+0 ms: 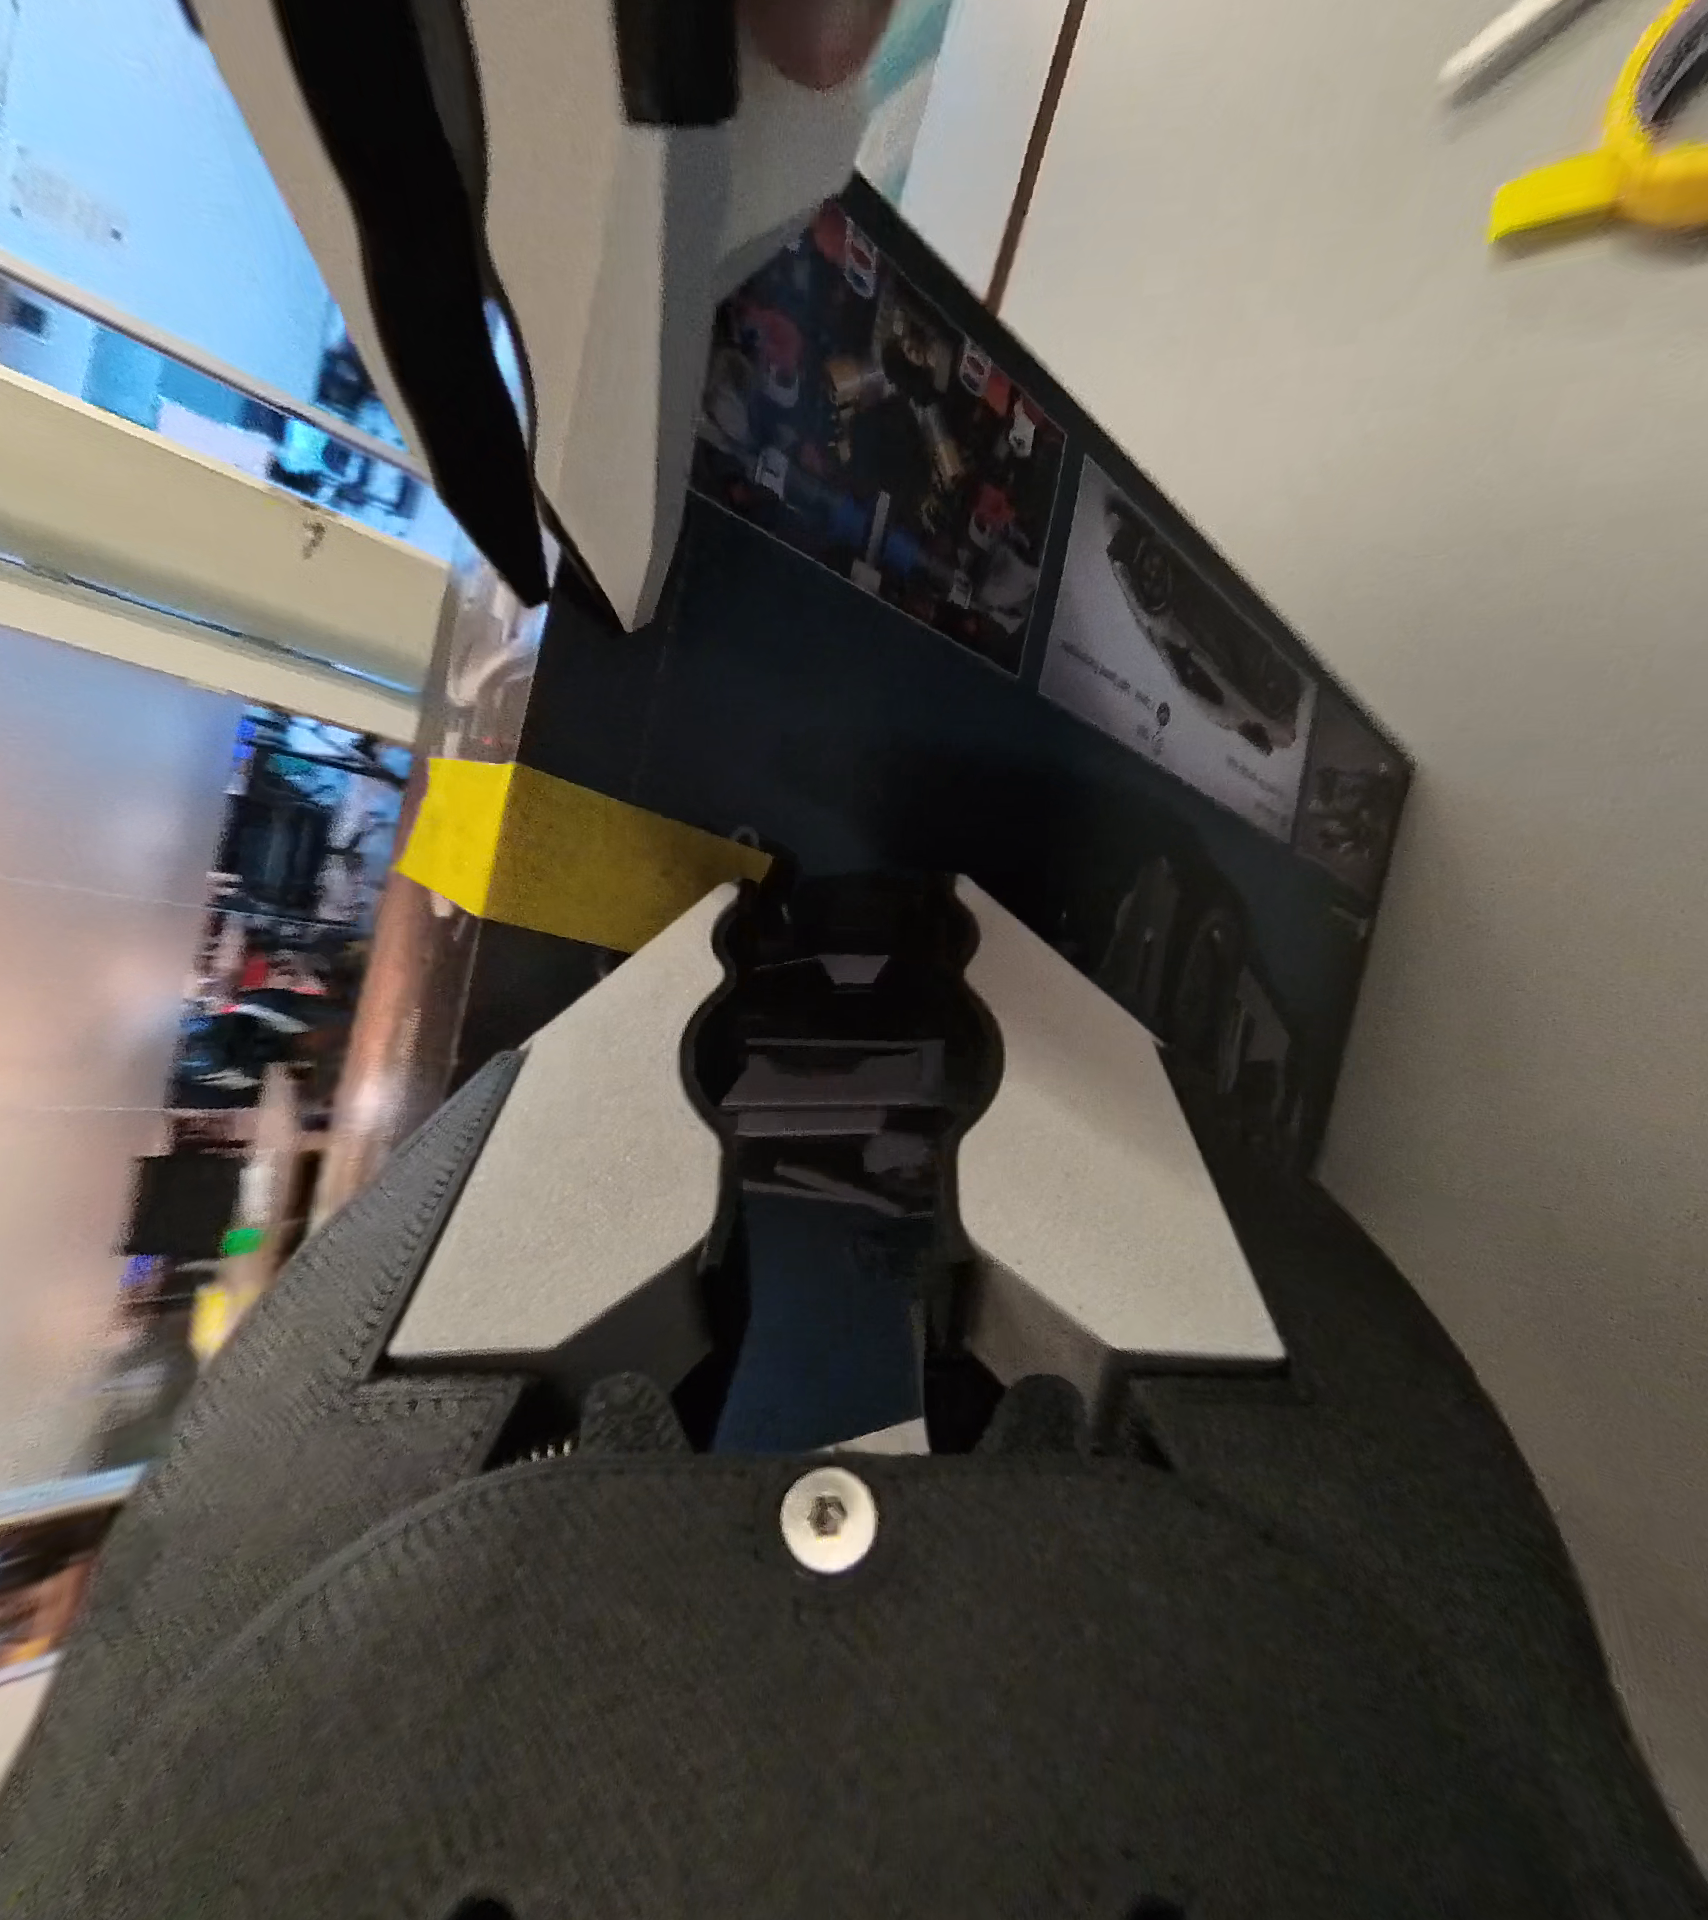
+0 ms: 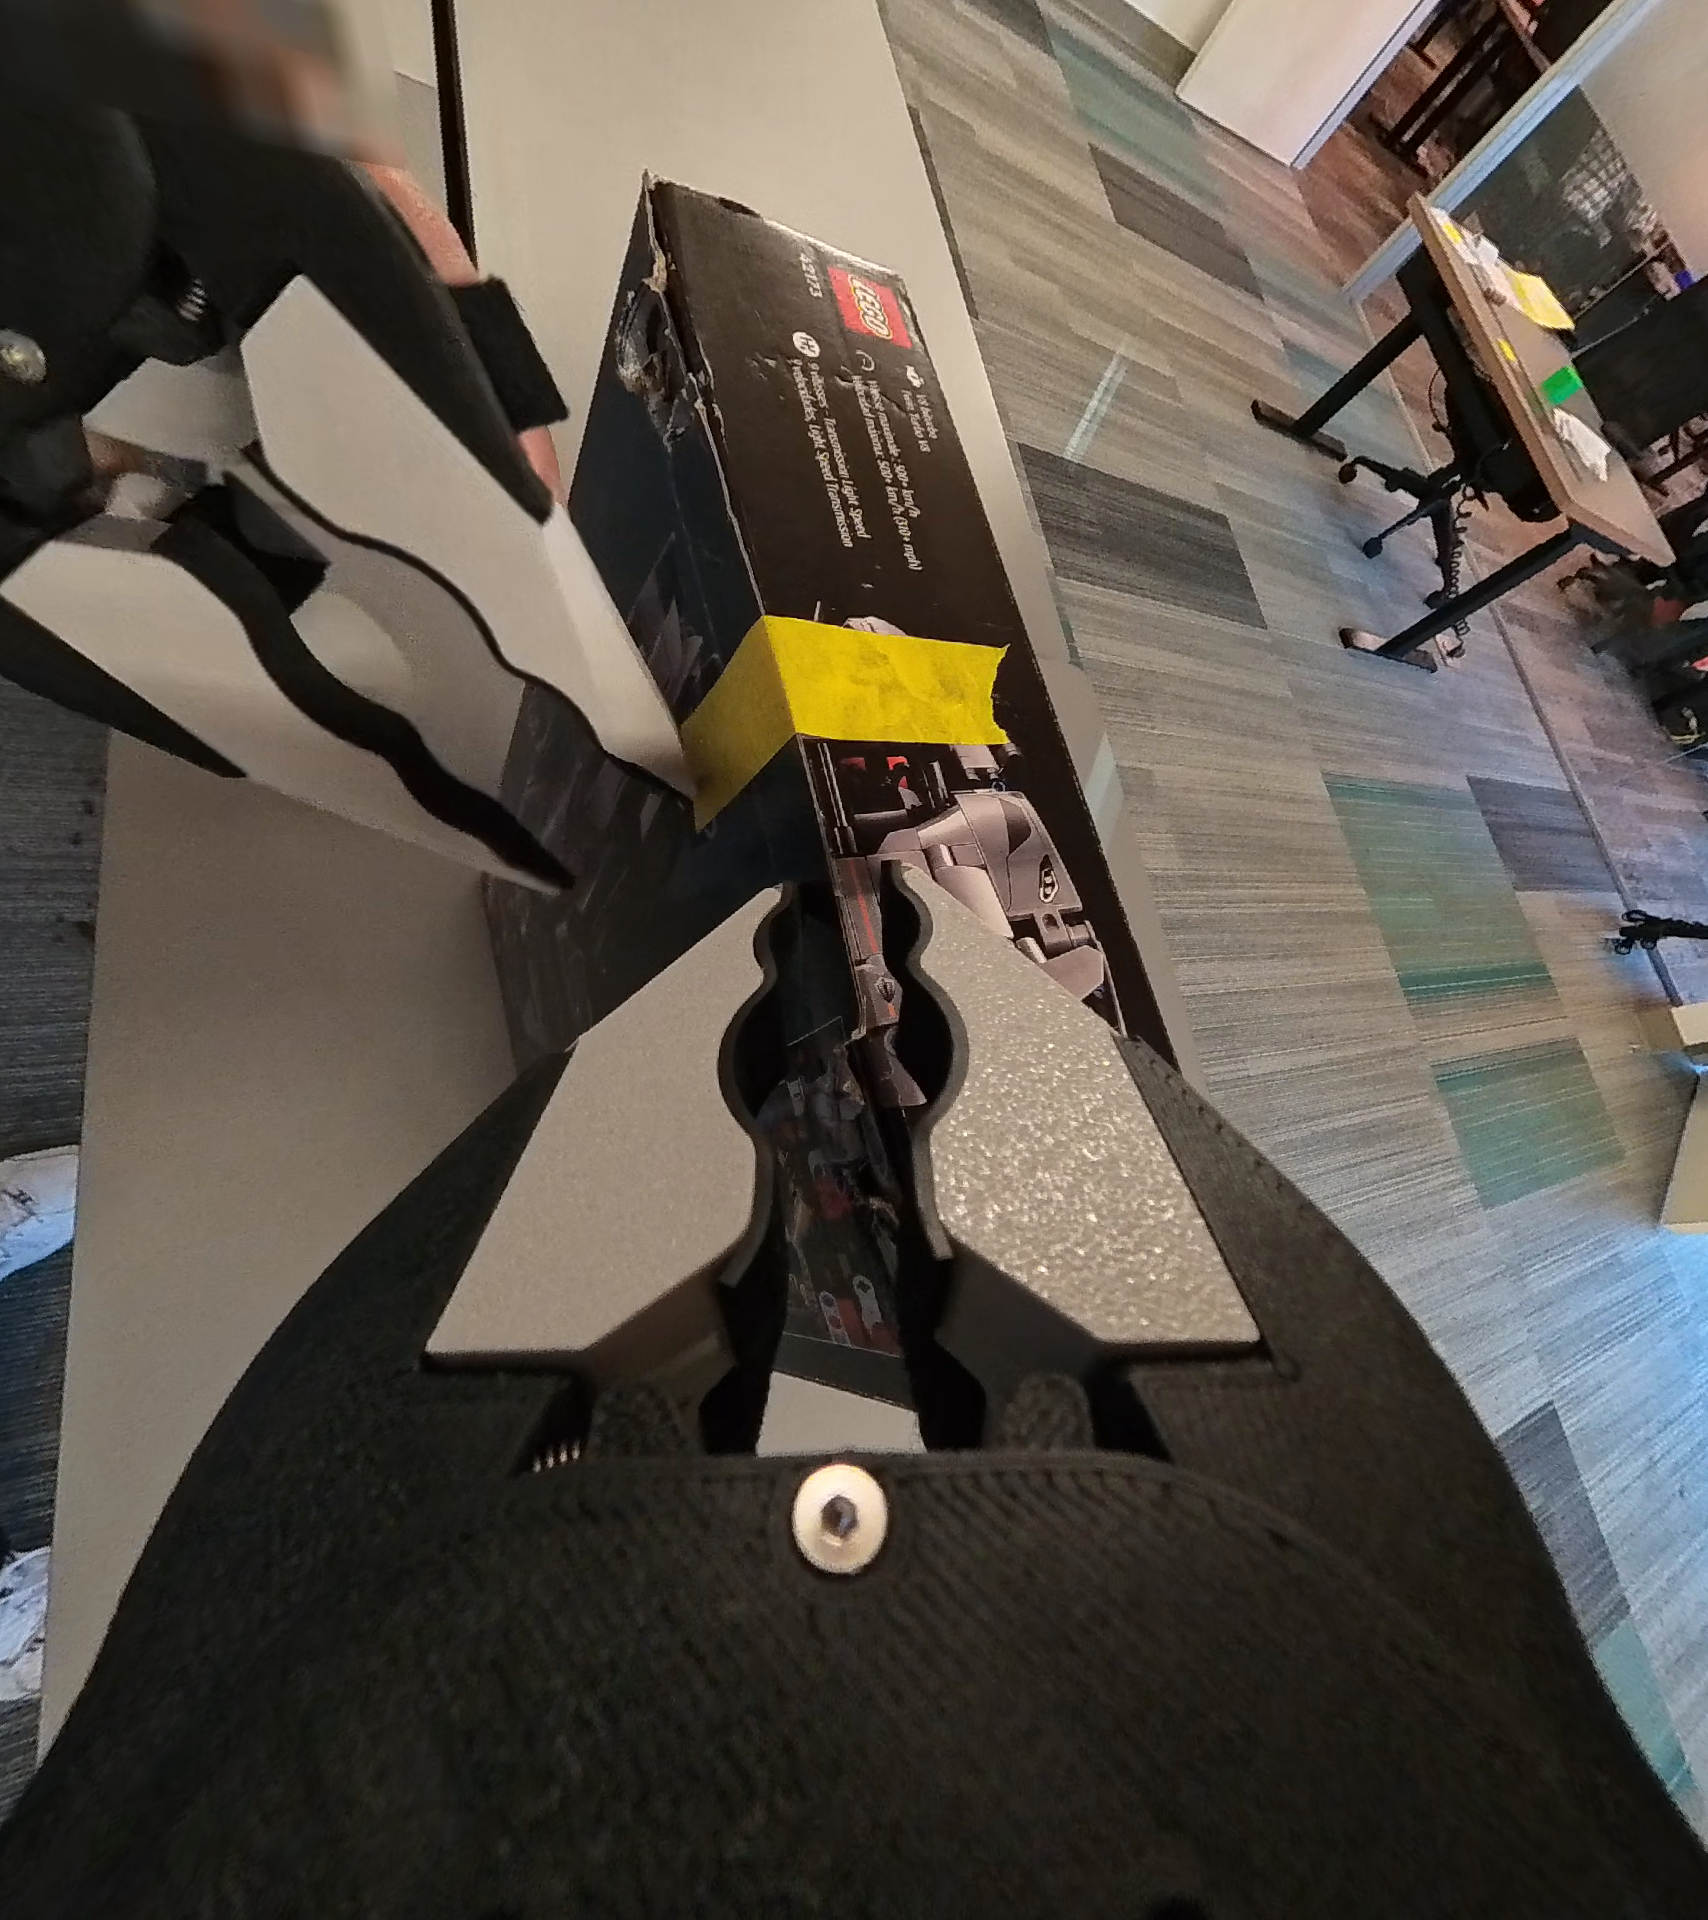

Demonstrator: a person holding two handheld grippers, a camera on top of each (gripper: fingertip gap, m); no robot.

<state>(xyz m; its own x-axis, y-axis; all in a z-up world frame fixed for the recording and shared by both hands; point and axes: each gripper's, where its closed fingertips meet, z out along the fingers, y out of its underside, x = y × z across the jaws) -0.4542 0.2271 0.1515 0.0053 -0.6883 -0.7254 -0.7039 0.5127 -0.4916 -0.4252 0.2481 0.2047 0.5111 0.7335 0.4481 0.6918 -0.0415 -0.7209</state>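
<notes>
Your left hand-held gripper [image 1: 850, 894], jaws parted, touches the yellow tape [image 1: 569, 862] at mid-frame; your right hand-held gripper [image 2: 839, 894], jaws narrowly parted, rests on the box [image 2: 829, 416].

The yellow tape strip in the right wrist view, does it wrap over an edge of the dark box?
Yes, the yellow tape strip folds over a long edge of the dark printed box, covering part of two adjoining faces.

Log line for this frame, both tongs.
left tongs: open, tips at yellow tape end | right tongs: open, at box edge | box stands on grey table
</notes>
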